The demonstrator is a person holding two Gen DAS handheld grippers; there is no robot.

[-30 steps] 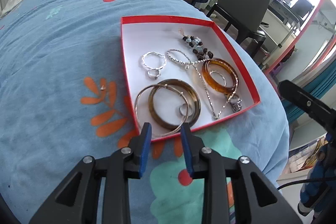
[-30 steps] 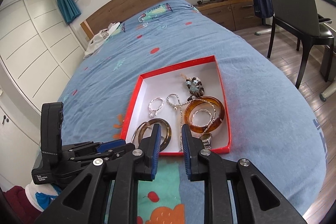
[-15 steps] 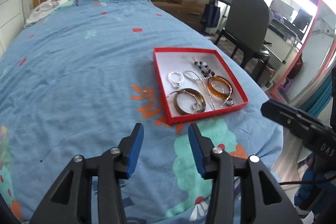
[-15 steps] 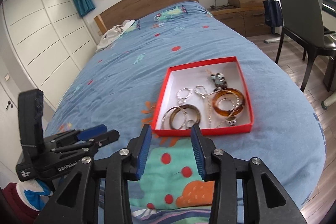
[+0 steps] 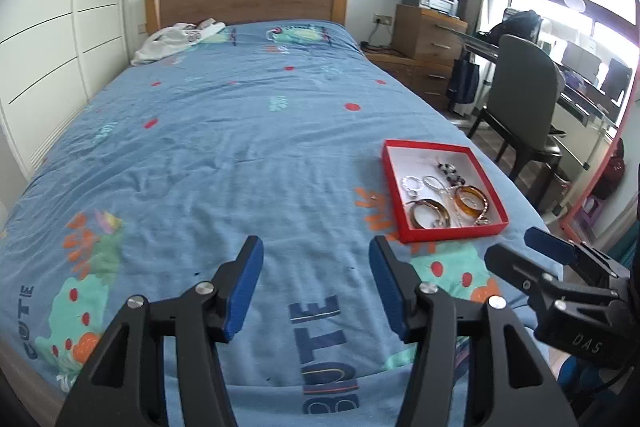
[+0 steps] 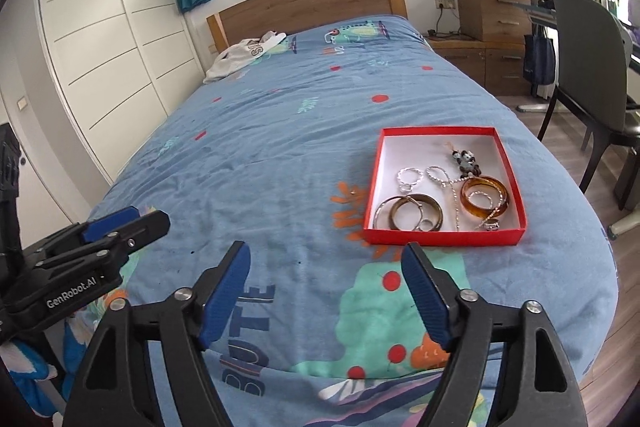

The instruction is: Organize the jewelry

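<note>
While both grippers hang over the foot of the bed (image 6: 280, 131), fingers spread wide and holding nothing, you look to be at a pause or close to done: every piece visible lies in the box (image 6: 442, 237).

Left gripper (image 5: 316, 287): box sits ahead and well right of its fingers. Right gripper (image 6: 326, 291): box just ahead, right of its right finger.

If more sorting is due, come in with the right. Approach low over the near wall, pinch one rim only; the chain (image 6: 454, 195) crosses other pieces and may drag them.

Box: shallow, red outside, white inside. Amber bangle (image 6: 484, 197) toward the right, brown bangle (image 6: 416, 217) with a thin hoop toward the left, silver rings, bead charm (image 6: 466, 161) at the far side.
</note>
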